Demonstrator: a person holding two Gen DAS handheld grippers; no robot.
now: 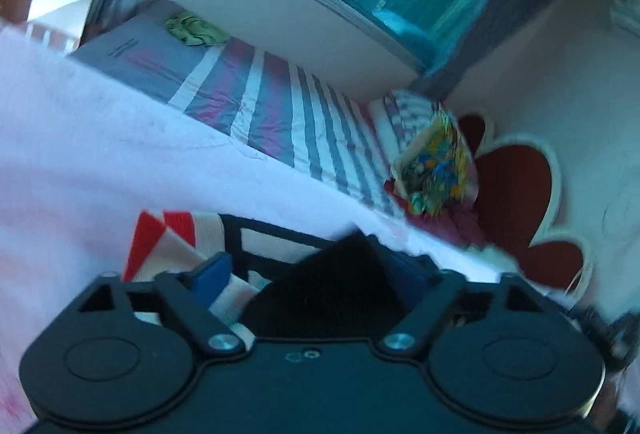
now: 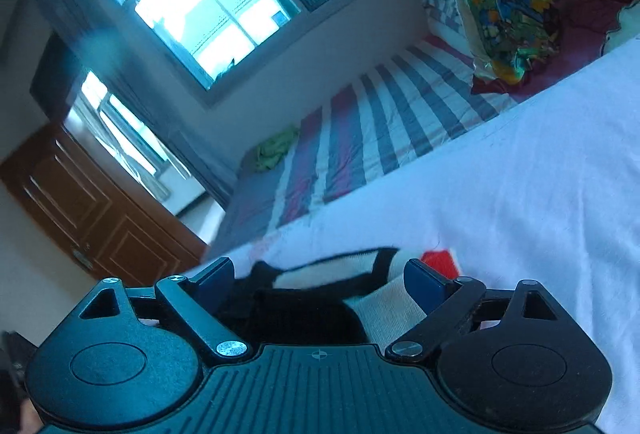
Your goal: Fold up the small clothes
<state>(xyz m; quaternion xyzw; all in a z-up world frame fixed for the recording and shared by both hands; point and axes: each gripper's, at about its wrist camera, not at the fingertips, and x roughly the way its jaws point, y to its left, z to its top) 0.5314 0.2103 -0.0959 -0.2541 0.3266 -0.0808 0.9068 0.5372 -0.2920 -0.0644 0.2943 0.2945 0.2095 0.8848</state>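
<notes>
A small knitted garment [image 1: 260, 238] in black, cream and red lies on a white sheet [image 1: 120, 154] spread over the bed. In the left wrist view my left gripper [image 1: 312, 270] is low over it, jaws wide apart, with a black fold bulging up between the blue pads [image 1: 212, 274]. The right wrist view shows the same garment [image 2: 340, 266] on the sheet [image 2: 520, 194]. My right gripper [image 2: 320, 278] stands open around its black and cream part, and a red patch [image 2: 440, 262] shows just past the right pad. Neither pair of pads presses on the cloth.
Beyond the sheet runs a striped bed cover [image 1: 280, 106]. A green cloth [image 1: 194, 30] lies at its far end, a colourful bundle [image 1: 434, 166] on the pillows by a red heart-shaped headboard [image 1: 516, 190]. A window [image 2: 200, 6] and a brown door [image 2: 80, 202] lie behind.
</notes>
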